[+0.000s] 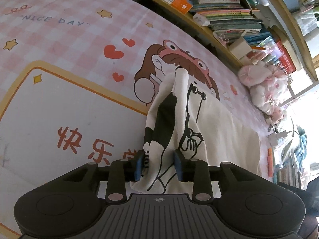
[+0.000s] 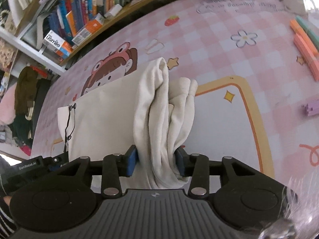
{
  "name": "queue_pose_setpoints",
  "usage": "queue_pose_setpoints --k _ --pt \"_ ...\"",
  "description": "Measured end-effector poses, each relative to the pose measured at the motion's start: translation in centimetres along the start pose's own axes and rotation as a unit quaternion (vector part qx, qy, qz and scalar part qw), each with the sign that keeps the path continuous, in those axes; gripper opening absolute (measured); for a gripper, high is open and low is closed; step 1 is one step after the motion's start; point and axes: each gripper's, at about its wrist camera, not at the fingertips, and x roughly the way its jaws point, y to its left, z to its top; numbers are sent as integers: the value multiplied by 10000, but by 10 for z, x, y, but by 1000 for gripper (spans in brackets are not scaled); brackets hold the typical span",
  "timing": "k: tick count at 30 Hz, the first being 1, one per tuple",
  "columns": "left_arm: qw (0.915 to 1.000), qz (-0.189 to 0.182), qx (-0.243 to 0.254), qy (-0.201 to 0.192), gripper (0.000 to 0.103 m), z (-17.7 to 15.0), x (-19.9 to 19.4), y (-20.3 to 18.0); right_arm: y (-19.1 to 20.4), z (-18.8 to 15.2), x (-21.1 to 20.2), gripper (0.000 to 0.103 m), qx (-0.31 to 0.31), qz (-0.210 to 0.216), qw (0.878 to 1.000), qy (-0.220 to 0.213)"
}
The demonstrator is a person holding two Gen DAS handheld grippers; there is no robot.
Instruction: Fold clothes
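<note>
A cream T-shirt (image 1: 225, 131) with a black line-drawing print hangs between both grippers above a pink checked cartoon mat (image 1: 69, 63). My left gripper (image 1: 159, 164) is shut on a bunched, printed edge of the shirt. My right gripper (image 2: 156, 163) is shut on a thick bunch of plain cream fabric (image 2: 159, 119). The stretched shirt panel runs to the left in the right wrist view, where the other gripper (image 2: 39, 164) shows at the far left edge.
A wooden bookshelf (image 1: 219, 6) full of books runs along the mat's far side. Pink plush toys (image 1: 261, 83) lie at the right. Orange and green markers (image 2: 305, 45) and a purple block (image 2: 311, 108) lie on the mat (image 2: 219, 39).
</note>
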Motion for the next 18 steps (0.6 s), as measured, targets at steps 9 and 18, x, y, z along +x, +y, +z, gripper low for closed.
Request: queue_pose_setpoints --k 9,18 --pt "9997 75 165 -166 25 -4 -2 -10 12 6 10 33 -367 -107 9993 19" --pt "9977 217 589 -273 14 -5 -8 -23 37 -3 1 21 -1336 -385 9896 -367"
